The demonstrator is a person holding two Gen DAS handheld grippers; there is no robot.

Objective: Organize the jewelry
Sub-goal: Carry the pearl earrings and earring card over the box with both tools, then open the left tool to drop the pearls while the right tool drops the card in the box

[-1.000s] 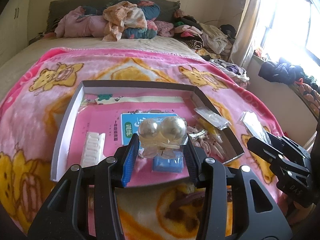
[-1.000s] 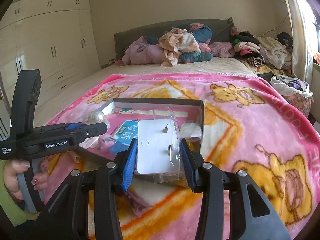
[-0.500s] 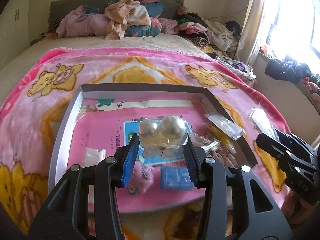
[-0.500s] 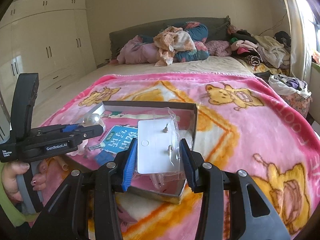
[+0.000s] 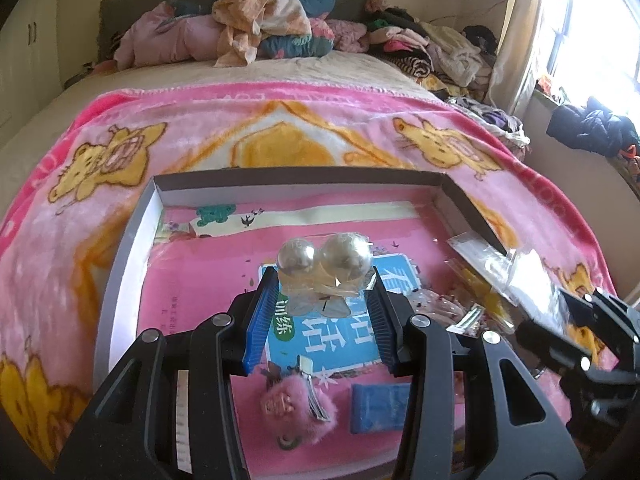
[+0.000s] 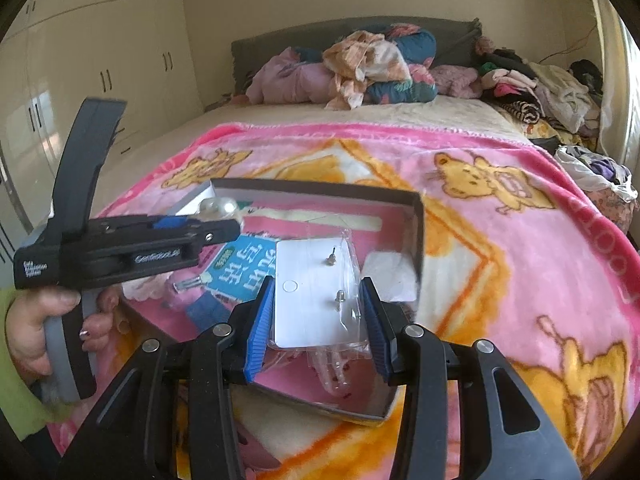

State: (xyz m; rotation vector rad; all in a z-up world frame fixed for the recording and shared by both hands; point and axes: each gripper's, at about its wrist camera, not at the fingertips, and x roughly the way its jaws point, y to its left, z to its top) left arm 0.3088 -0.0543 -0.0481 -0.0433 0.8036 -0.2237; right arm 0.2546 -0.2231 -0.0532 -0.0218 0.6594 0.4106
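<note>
Left gripper (image 5: 323, 302): clamped on a clear plastic packet of two large pearly ball earrings (image 5: 324, 264), pads pressing both sides, held above the tray.
Right gripper (image 6: 320, 312): clamped on a clear plastic bag holding a white card with two small stud earrings (image 6: 316, 292), over the tray's near right corner.
Tray: shallow grey-walled cardboard box with pink floor (image 5: 132, 240) lies below and ahead of both grippers on a pink cartoon-bear blanket (image 5: 280, 128).
Below left gripper: blue-and-white printed card (image 5: 340, 332), fluffy pink hair clip (image 5: 300, 404), small blue square pad (image 5: 380, 408).
Right of left gripper: loose clear packets (image 5: 480, 256) along the tray's right wall.
Hand (image 6: 36, 320): grips the left gripper's handle, green sleeve behind.
</note>
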